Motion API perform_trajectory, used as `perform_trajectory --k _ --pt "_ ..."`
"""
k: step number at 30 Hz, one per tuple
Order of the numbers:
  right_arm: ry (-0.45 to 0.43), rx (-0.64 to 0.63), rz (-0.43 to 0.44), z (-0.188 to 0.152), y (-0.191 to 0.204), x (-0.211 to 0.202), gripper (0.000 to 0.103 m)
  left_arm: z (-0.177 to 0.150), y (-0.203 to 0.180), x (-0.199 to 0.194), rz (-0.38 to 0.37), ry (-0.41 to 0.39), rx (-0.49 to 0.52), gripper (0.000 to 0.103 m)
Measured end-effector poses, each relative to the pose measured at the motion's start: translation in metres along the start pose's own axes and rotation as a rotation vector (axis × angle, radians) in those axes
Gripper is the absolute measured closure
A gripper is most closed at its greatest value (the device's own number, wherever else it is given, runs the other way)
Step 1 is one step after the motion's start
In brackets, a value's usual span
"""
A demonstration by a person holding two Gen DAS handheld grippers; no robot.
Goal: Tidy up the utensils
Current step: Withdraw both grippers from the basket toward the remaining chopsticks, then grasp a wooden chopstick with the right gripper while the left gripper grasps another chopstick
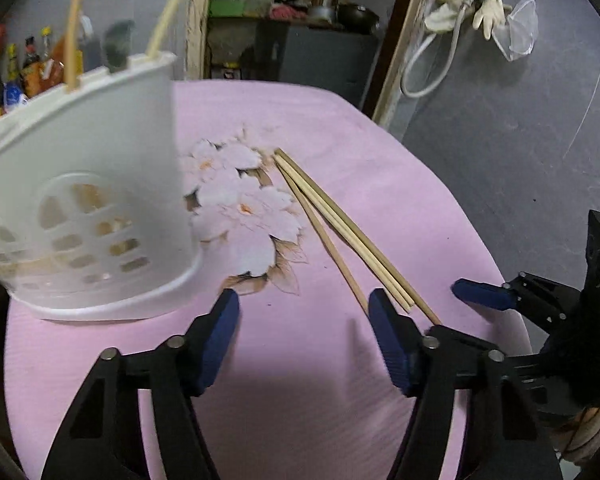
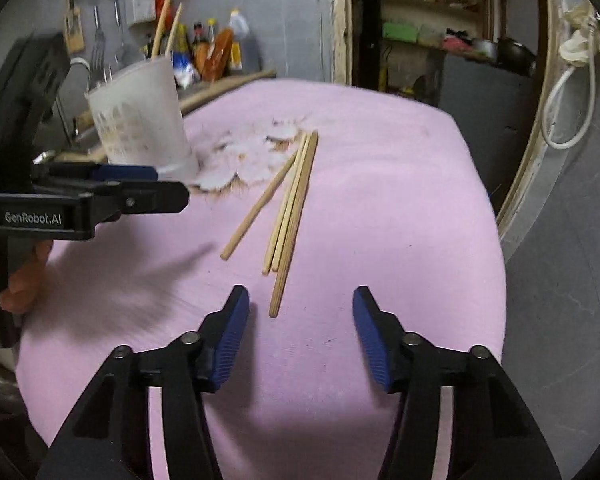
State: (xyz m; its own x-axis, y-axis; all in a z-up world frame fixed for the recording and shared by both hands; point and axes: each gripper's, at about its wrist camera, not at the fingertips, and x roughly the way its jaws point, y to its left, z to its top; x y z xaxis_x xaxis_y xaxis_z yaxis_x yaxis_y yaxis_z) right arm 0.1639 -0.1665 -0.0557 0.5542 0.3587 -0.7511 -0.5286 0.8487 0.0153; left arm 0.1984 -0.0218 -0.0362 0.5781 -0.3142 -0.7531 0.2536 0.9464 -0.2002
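Several wooden chopsticks lie in a loose bundle on the pink tablecloth; they also show in the right wrist view. A white perforated utensil holder stands at the left with two chopsticks upright in it; it also shows in the right wrist view. My left gripper is open and empty, its right finger beside the near chopstick ends. My right gripper is open and empty, just short of the nearest chopstick end.
The cloth has a flower print between holder and chopsticks. Sauce bottles stand on a shelf behind the table. A doorway with shelves lies beyond. A hose and gloves hang on the grey wall at right.
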Motion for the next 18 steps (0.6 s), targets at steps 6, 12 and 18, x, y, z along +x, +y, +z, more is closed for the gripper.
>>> perform_trajectory --k 6,12,18 --pt "0.016 -0.018 -0.03 0.006 -0.006 0.007 0.075 0.011 -0.002 0.02 -0.038 0.088 -0.001 0.064" --pt "0.015 -0.027 -0.039 0.014 -0.014 0.014 0.087 0.026 -0.005 0.041 -0.043 0.125 -0.015 0.076" --pt "0.005 -0.009 -0.05 0.015 -0.026 0.013 0.099 0.039 -0.005 0.057 -0.031 0.143 -0.047 0.097"
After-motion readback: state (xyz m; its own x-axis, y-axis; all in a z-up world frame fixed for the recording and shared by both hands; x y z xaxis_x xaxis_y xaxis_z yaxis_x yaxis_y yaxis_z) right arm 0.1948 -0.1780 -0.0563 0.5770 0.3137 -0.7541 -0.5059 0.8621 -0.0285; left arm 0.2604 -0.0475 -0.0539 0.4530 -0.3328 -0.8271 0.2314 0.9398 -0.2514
